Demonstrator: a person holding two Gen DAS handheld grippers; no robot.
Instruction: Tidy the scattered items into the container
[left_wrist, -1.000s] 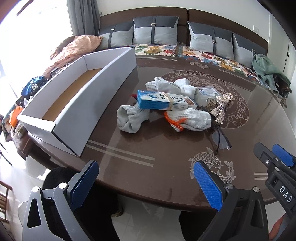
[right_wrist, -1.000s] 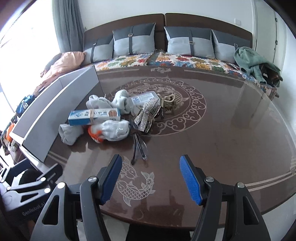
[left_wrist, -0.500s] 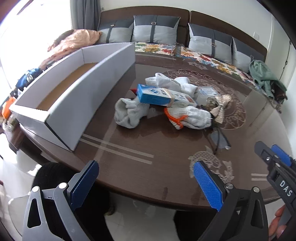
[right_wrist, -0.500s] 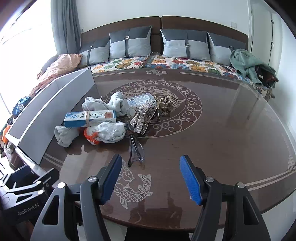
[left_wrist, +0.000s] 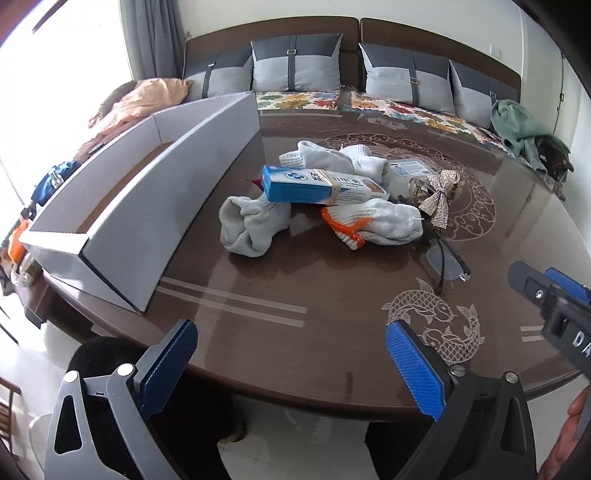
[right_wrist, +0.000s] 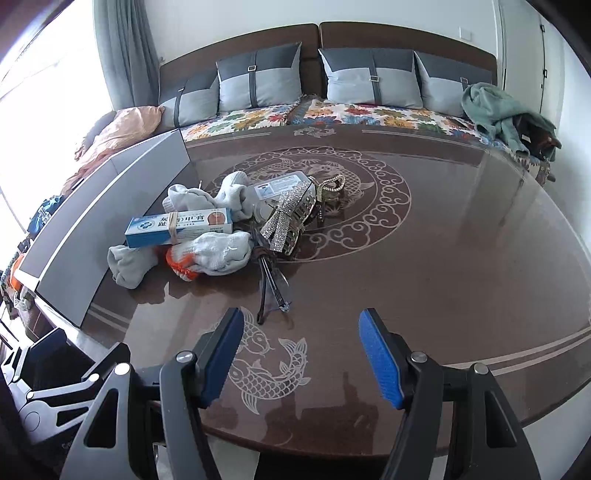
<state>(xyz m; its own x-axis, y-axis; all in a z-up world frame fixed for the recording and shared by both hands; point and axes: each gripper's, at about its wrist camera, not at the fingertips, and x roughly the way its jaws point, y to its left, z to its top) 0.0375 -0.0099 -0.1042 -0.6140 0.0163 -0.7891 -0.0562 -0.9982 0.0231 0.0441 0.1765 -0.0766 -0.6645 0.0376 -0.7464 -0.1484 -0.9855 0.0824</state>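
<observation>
Both grippers are hovering spread and empty at the table's near edge.

The toothpaste box (left_wrist: 317, 184) is lying atop soft work gloves (left_wrist: 380, 221) beside the white cardboard box (left_wrist: 177, 199); light, stiff, probably best pinched across its long sides.

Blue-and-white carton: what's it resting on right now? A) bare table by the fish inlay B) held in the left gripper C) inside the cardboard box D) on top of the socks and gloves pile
D: the blue-and-white carton lies across the pile, on a grey sock and an orange-cuffed glove, outside the white cardboard box.
</observation>
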